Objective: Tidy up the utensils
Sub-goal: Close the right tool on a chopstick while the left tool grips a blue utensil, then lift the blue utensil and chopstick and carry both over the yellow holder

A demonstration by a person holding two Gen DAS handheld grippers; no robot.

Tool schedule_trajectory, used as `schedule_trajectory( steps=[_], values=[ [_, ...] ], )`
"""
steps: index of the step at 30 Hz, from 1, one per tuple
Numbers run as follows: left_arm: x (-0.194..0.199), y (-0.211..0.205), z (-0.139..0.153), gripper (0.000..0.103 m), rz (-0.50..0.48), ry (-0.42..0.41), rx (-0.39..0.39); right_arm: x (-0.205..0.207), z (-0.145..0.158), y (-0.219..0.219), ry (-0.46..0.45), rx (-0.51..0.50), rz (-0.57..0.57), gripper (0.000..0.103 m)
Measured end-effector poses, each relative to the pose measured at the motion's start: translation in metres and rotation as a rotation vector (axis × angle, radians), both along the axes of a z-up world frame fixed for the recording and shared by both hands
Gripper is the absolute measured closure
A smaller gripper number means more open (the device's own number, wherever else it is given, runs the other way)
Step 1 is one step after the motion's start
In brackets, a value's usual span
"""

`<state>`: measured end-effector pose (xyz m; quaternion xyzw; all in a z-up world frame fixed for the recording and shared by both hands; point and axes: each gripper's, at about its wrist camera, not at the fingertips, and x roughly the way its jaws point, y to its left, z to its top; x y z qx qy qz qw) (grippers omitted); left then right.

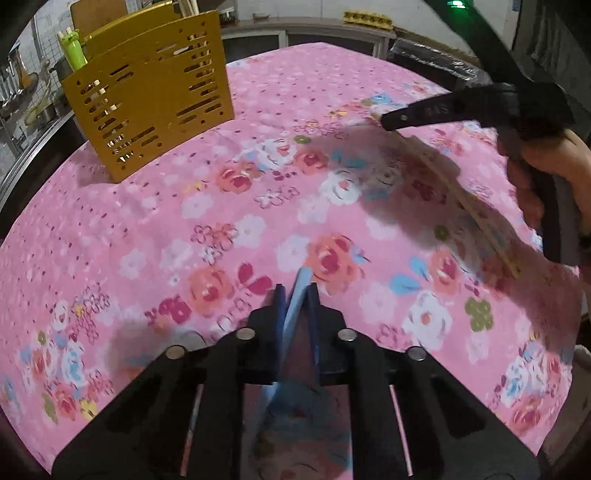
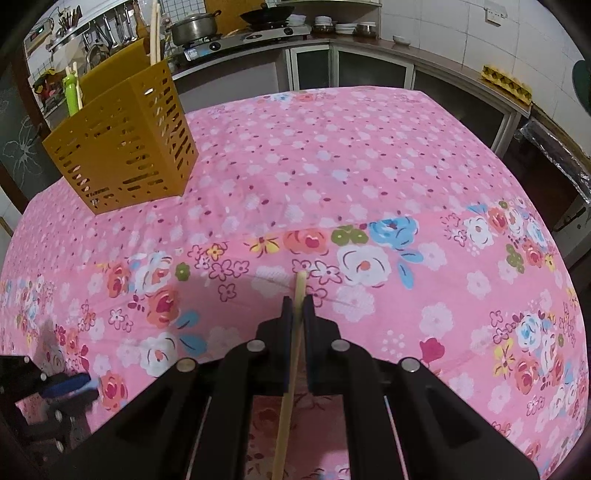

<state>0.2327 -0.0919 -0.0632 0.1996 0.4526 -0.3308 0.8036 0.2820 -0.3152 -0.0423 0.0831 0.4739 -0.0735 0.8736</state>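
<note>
My left gripper (image 1: 297, 291) is shut on a light blue utensil handle (image 1: 295, 306) that sticks up between its pads, low over the pink floral tablecloth (image 1: 221, 206). My right gripper (image 2: 297, 299) is shut on a pale wooden chopstick (image 2: 286, 398), whose tip shows just past the pads. In the left wrist view the right gripper (image 1: 389, 121) hangs at the upper right with the chopstick (image 1: 461, 195) slanting down from it, a hand behind. The left gripper (image 2: 86, 384) shows blurred at the lower left of the right wrist view. A yellow perforated utensil holder (image 1: 147, 96) (image 2: 122, 147) stands far left.
The holder contains a green utensil (image 2: 70, 92) and tall chopsticks (image 2: 155, 29). Behind the table run a kitchen counter with a stove and pot (image 2: 194, 26), hanging tools and an egg tray (image 2: 506, 79). The table edge drops off on the right.
</note>
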Motion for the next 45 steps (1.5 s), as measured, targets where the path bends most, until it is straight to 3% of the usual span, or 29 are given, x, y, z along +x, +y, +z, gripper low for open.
schedule_trajectory(
  steps=[7,13,21,24,29,30,31,33,36,38,43,45],
  values=[
    [0.04,0.002,0.001,0.097,0.156,0.037,-0.014,0.001,0.001,0.002,0.002,0.011,0.021,0.097],
    [0.059,0.011,0.009,0.097,0.304,0.014,-0.047,-0.002,0.016,0.014,-0.062,0.033,0.062,0.097],
    [0.056,0.037,0.057,0.097,0.444,-0.146,-0.152,0.002,0.047,0.033,-0.179,0.056,0.123,0.097],
    [0.055,0.047,0.073,0.097,0.492,-0.176,-0.182,0.012,0.048,0.039,-0.117,0.023,0.156,0.097],
    [0.067,0.053,0.079,0.097,0.529,-0.157,-0.188,0.025,0.027,0.036,-0.001,-0.037,0.141,0.095],
    [0.067,0.054,0.08,0.097,0.533,-0.156,-0.184,0.027,0.022,0.033,0.015,-0.037,0.133,0.088],
    [0.069,0.054,0.08,0.097,0.536,-0.154,-0.18,0.029,0.016,0.029,0.039,-0.027,0.121,0.074],
    [0.071,0.054,0.077,0.097,0.537,-0.152,-0.179,0.03,0.008,0.022,0.052,-0.021,0.099,0.066],
    [0.072,0.052,0.075,0.097,0.531,-0.152,-0.177,0.032,0.003,0.019,0.064,-0.014,0.099,0.07],
    [0.074,0.052,0.073,0.097,0.532,-0.149,-0.173,0.035,-0.004,0.019,0.099,-0.008,0.098,0.081],
    [0.079,0.053,0.075,0.097,0.543,-0.15,-0.17,0.039,-0.005,0.024,0.132,-0.019,0.095,0.097],
    [0.08,0.054,0.077,0.097,0.545,-0.15,-0.174,0.042,-0.004,0.023,0.125,0.001,0.087,0.097]
  ],
)
